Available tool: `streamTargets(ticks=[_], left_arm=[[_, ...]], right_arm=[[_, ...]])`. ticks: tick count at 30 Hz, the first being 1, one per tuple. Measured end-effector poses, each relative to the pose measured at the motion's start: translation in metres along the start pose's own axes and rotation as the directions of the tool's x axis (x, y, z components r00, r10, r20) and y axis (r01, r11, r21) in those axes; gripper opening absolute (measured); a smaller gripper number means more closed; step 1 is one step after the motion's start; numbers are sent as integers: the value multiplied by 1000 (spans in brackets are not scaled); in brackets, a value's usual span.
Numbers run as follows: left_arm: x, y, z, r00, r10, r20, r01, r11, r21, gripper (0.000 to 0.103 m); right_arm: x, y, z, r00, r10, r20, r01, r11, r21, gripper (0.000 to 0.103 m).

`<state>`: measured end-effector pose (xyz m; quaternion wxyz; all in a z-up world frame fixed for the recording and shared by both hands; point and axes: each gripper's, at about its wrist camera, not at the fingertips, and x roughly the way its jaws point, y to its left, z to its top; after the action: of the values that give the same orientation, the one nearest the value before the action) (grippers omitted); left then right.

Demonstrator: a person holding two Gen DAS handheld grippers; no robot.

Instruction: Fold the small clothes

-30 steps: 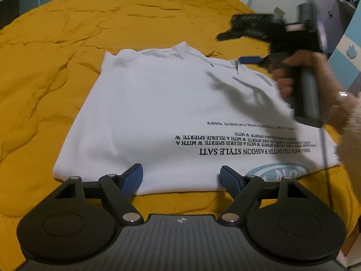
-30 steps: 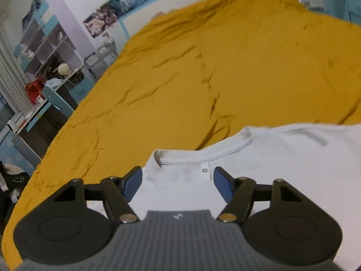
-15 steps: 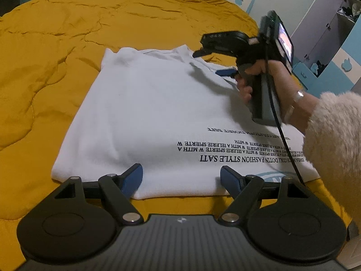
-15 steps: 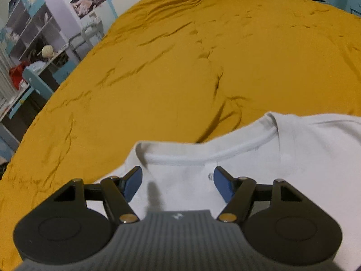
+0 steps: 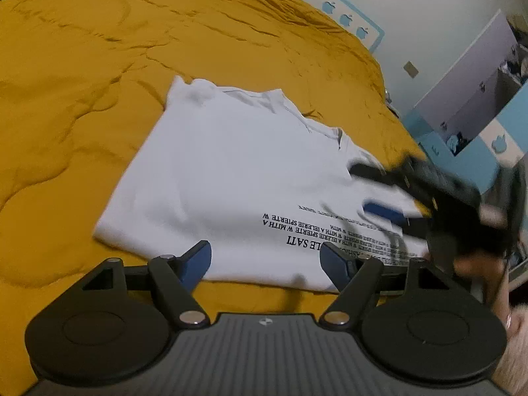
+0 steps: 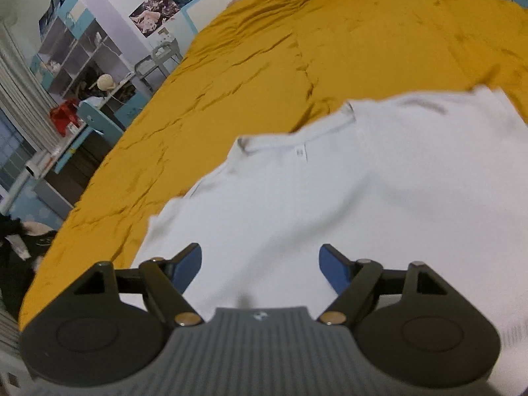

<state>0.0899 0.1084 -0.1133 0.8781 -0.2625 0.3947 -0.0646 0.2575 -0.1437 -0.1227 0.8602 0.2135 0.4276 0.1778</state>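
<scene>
Lying flat on the yellow quilt (image 5: 82, 105) is a white t-shirt (image 5: 231, 171), partly folded, collar end far from the left cam, hem end w/ black printed text nearest it. Left gripper (image 5: 265, 260) hovers just over the near hem edge, jaws released & wide apart, nothing between them, blue pads (image 5: 198, 259) clear of the cloth as far as can be told. Right gripper (image 6: 260, 262) sits above the shirt (image 6: 346, 198) body below the collar, jaws spread wide, having just opened further, only shirt fabric seen below the gap, nothing clamped; contact w/ cloth can't be told. In the left view the right gripper (image 5: 392, 194) shows blurred at the shirt's right side over the text area, one blue pad (image 5: 384, 211) visible, held by a hand (image 5: 472, 264), fuzzy pale sleeve (image 5: 514, 356) at frame edge. Collar (image 6: 297, 135) w/ small neck tag (image 6: 299, 152) faces the right cam. Quilt (image 6: 330, 33) covers the whole bed, wrinkled. Bkgd right view: shelf unit (image 6: 76, 56), posters (image 6: 171, 0) on wall, red item (image 6: 64, 115) on a desk. Bkgd left view: wall w/ blue apple stickers (image 5: 346, 19)
</scene>
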Motion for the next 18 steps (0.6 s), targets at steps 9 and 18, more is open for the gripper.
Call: streamTargets(ticks=[9, 18], left_arm=[[-23, 6, 1, 999, -3, 39, 4, 1000, -22, 86], [-54, 16, 47, 998, -10, 64, 6, 998, 55, 86]], right_arm=[[-60, -4, -69, 996, 61, -63, -62, 998, -11, 74], [-78, 52, -84, 1000, 6, -25, -14, 935, -355, 75]])
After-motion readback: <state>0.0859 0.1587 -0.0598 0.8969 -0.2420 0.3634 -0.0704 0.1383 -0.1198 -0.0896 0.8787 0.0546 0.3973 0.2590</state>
